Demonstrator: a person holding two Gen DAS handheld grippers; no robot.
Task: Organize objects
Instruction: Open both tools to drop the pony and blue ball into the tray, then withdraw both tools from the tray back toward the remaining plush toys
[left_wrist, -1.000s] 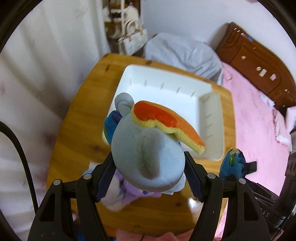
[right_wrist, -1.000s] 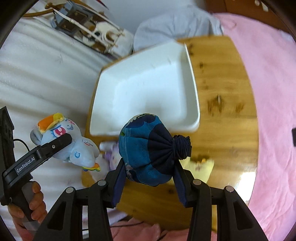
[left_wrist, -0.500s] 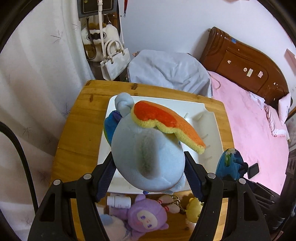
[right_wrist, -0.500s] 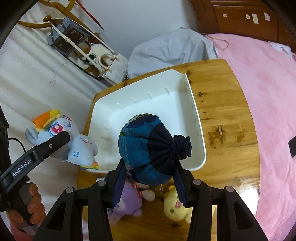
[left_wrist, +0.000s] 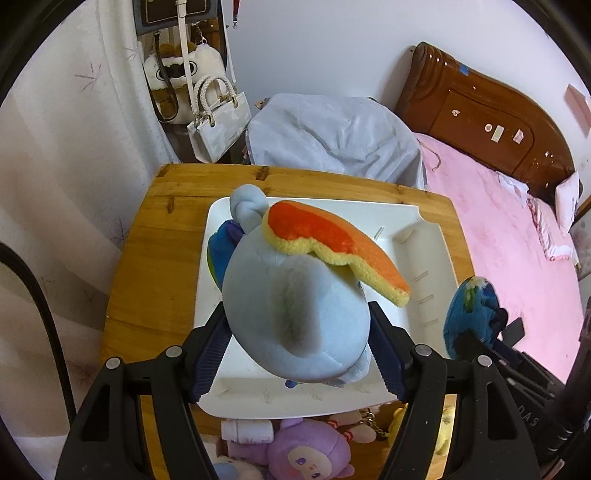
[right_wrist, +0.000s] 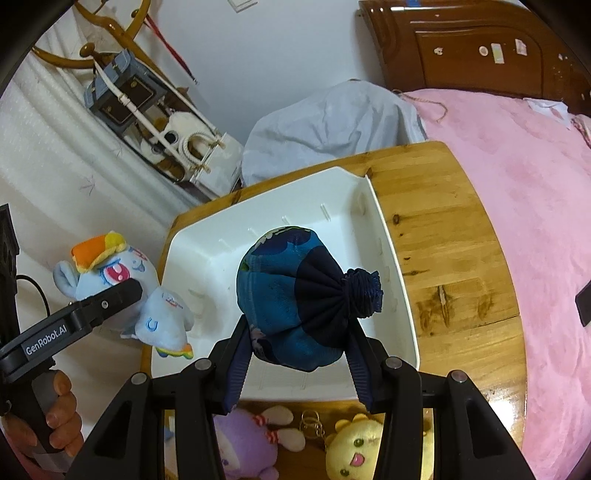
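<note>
Light-blue plush pony with orange-yellow mane is clamped in my left fingers, above the white plastic tray. Dark-blue gathered fabric pouch pinched in my right, over the tray's near side.

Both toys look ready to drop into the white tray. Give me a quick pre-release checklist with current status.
1. Left gripper clamped on blue pony plush: ok.
2. Right gripper clamped on dark blue fabric ball: ok.
3. White tray empty: ok.
4. Ball above tray: ok.
5. Pony fully over tray: cannot tell; the right wrist view shows it at the tray's left rim.
6. Purple plush and yellow plush outside the tray: ok.
</note>
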